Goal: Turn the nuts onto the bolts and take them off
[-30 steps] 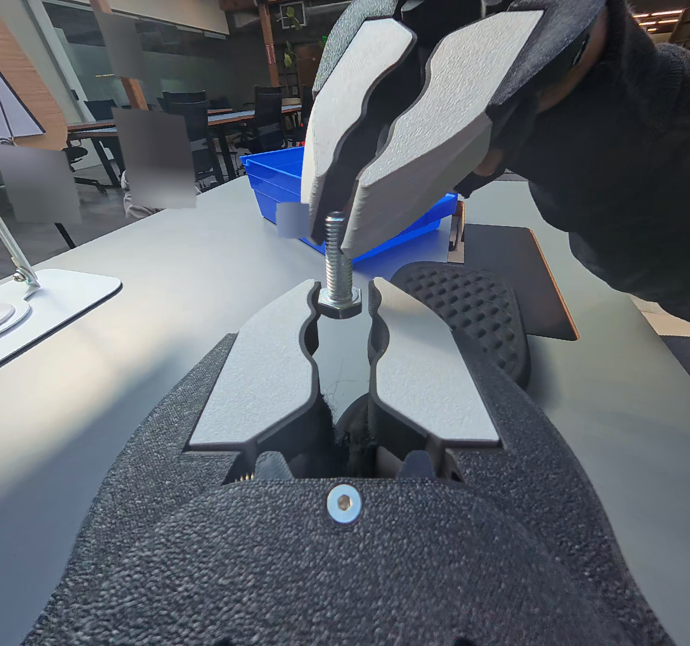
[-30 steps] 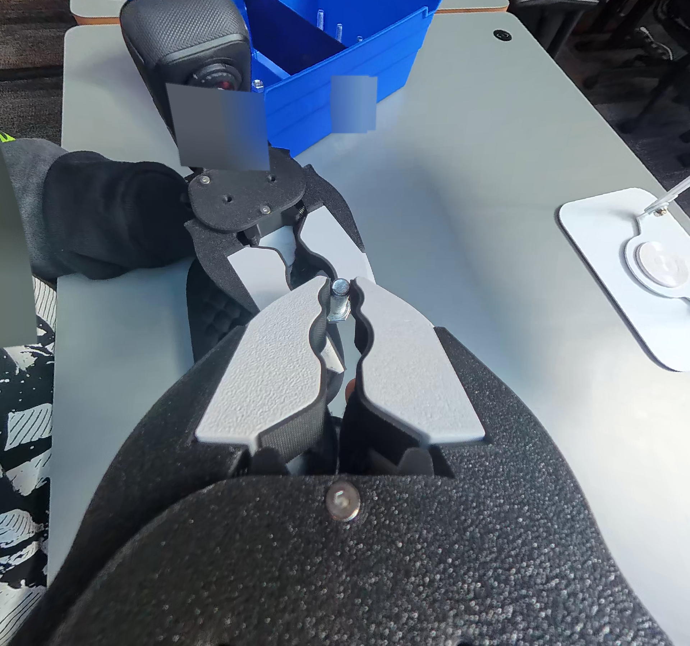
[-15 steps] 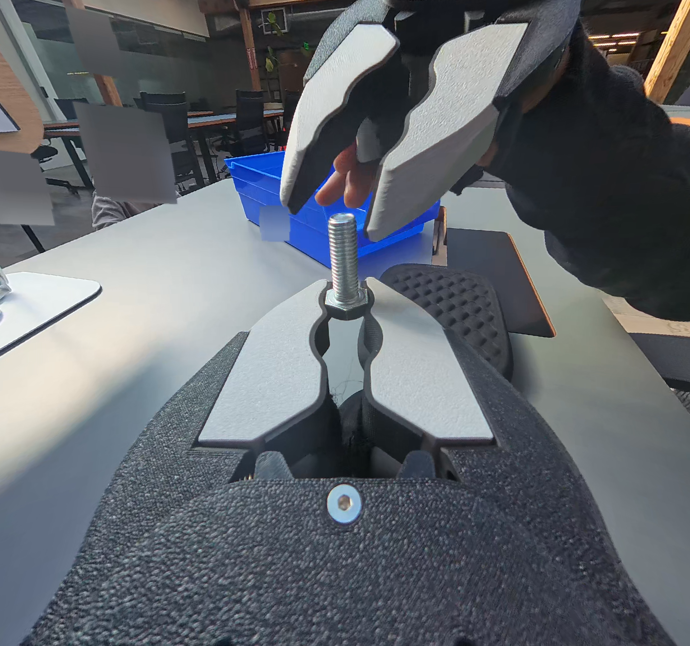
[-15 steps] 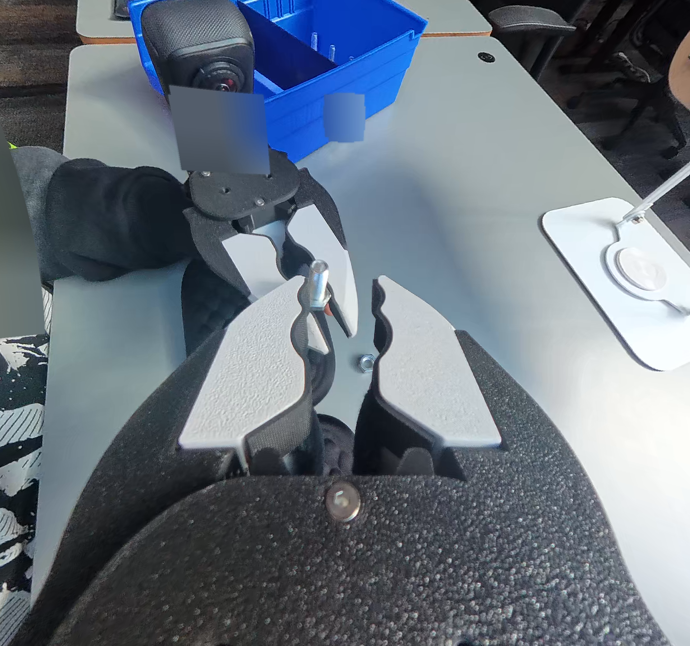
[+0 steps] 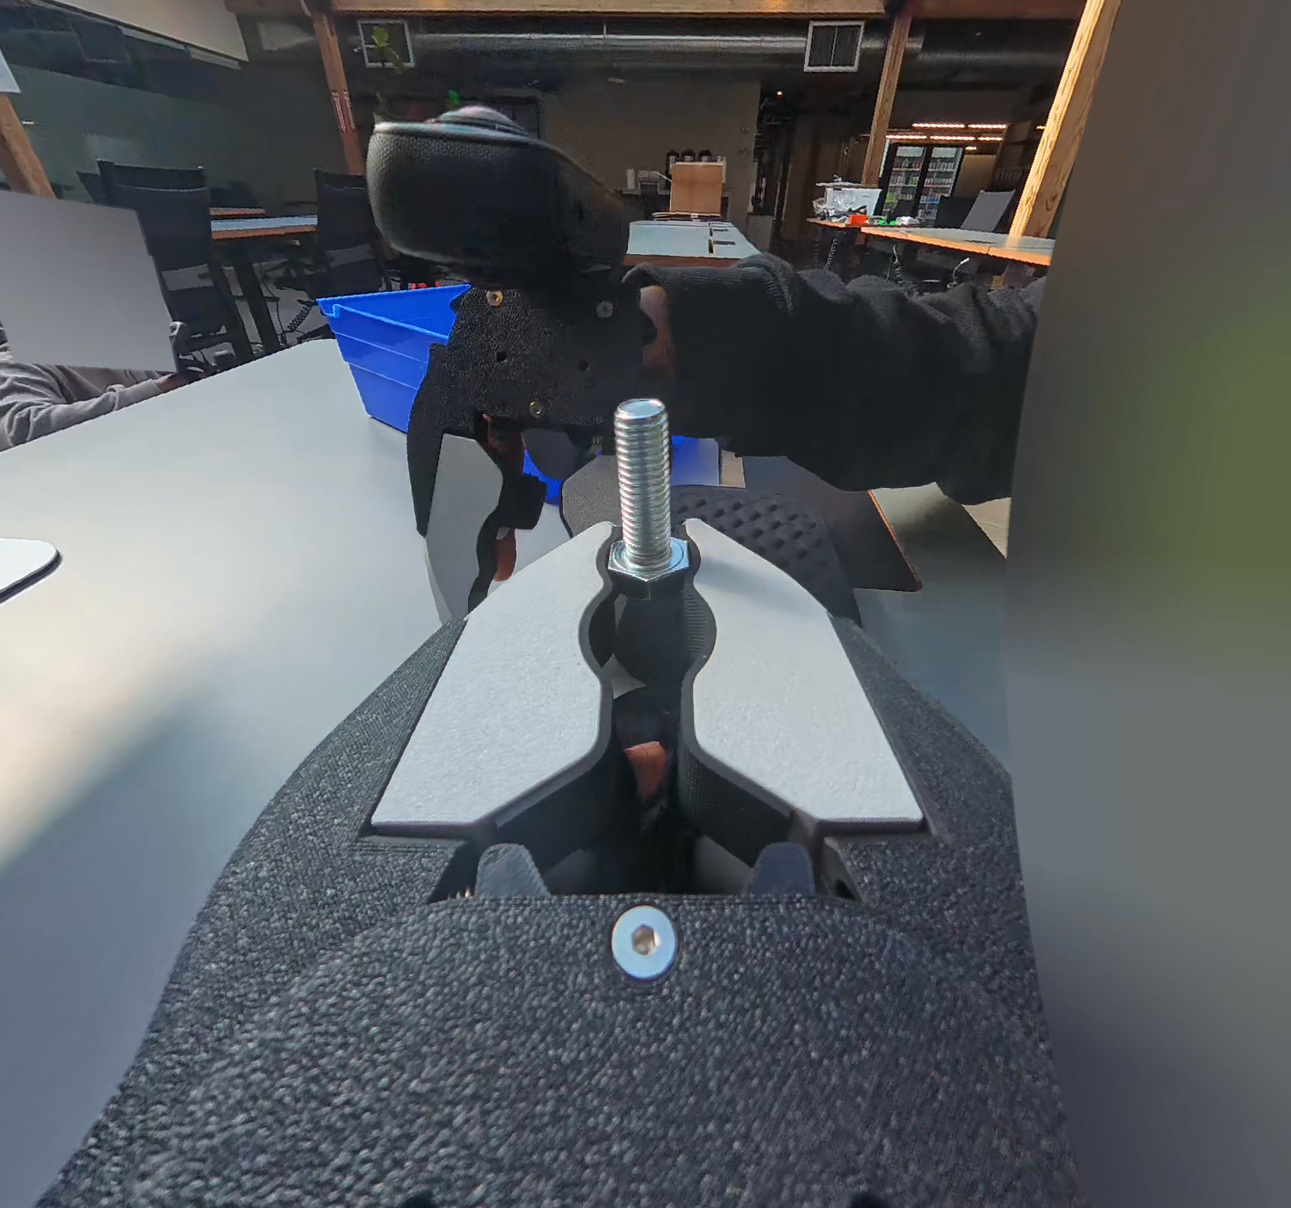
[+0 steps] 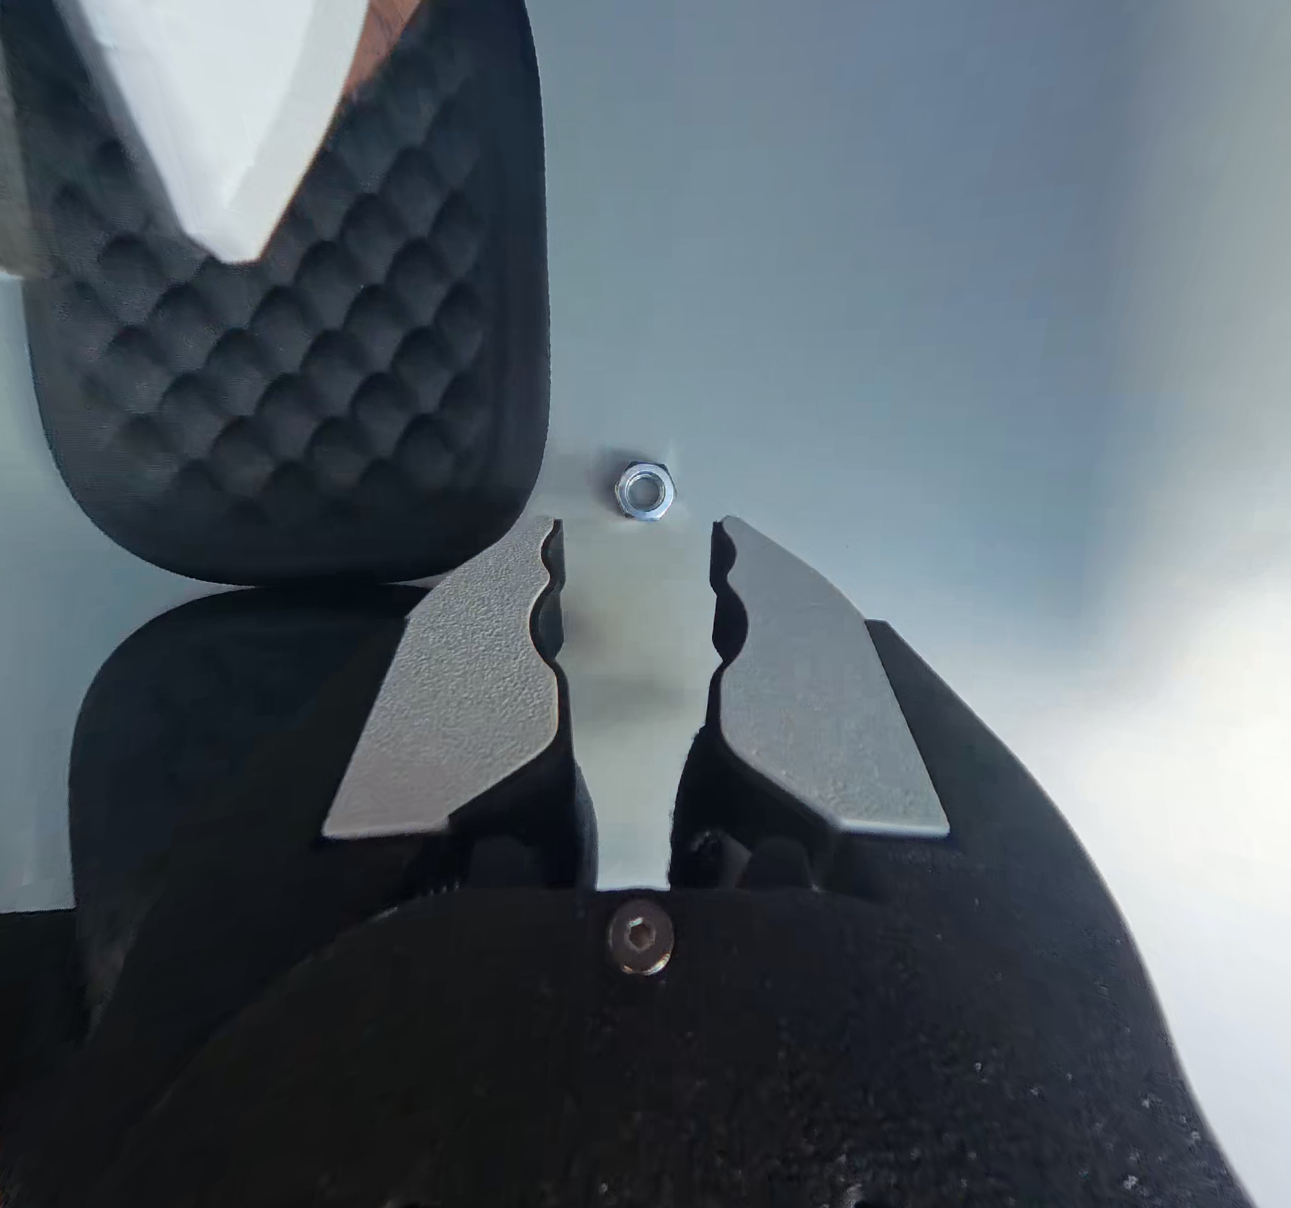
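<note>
The left gripper (image 5: pixel 648 570) at the centre of its frame is clamped on the hexagonal head of the one bolt (image 5: pixel 643 476), which stands upright with its silver thread bare. The right gripper (image 6: pixel 636 532) has its jaws spread apart and empty, pointing down at the one small silver nut (image 6: pixel 644 491), which lies flat just beyond the fingertips (image 6: pixel 548 535), middle of that frame. Everything sits over a smooth grey table (image 5: pixel 174 511) with one blue bin (image 5: pixel 391 350) behind, in a dim room with timber posts.
</note>
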{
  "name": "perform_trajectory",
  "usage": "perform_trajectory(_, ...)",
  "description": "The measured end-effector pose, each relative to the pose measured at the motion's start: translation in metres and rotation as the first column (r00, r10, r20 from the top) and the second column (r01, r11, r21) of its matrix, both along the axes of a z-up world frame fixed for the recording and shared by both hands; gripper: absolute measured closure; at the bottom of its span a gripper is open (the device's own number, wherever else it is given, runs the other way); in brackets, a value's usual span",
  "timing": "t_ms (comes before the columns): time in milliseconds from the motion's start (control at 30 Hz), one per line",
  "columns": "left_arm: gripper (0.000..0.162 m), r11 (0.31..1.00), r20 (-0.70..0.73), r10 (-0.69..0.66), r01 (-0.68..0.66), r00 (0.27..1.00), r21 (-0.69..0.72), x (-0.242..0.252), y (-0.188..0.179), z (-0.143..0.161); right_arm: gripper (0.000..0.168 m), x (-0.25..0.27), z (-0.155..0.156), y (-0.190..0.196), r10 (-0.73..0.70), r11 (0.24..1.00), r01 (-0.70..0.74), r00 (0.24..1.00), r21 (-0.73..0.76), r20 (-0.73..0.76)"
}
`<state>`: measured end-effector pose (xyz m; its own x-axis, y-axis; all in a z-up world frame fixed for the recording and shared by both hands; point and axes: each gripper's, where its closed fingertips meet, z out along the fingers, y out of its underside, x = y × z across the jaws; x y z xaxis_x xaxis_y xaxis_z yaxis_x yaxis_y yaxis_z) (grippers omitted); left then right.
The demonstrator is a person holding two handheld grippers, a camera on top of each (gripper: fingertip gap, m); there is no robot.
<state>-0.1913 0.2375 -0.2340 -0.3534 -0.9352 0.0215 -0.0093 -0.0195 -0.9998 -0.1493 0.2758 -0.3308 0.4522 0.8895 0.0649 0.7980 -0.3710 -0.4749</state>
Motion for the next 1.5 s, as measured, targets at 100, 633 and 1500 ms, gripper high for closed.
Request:
perform_trajectory(100, 0.148, 1.000, 0.001, -0.004, 0.004, 1.000, -0.010, 0.000, 0.000, 0.000, 0.131, -0.004, -0.006, 0.005, 0.022, 1.000, -0.021, 1.000, -0.003, 0.020)
perform_trajectory(633, 0.148, 1.000, -0.012, -0.028, 0.028, 1.000, -0.009, 0.000, -0.002, -0.002, 0.150, -0.005, 0.004, 0.007, 0.081, 0.997, -0.080, 0.996, -0.007, 0.046)
perform_trajectory(1500, 0.149, 0.936, -0.062, -0.348, 0.351, 0.935, 0.028, -0.017, -0.042, -0.011, 0.150, -0.087, 0.130, -0.059, 0.879, 0.473, -0.875, 0.462, -0.099, 0.122)
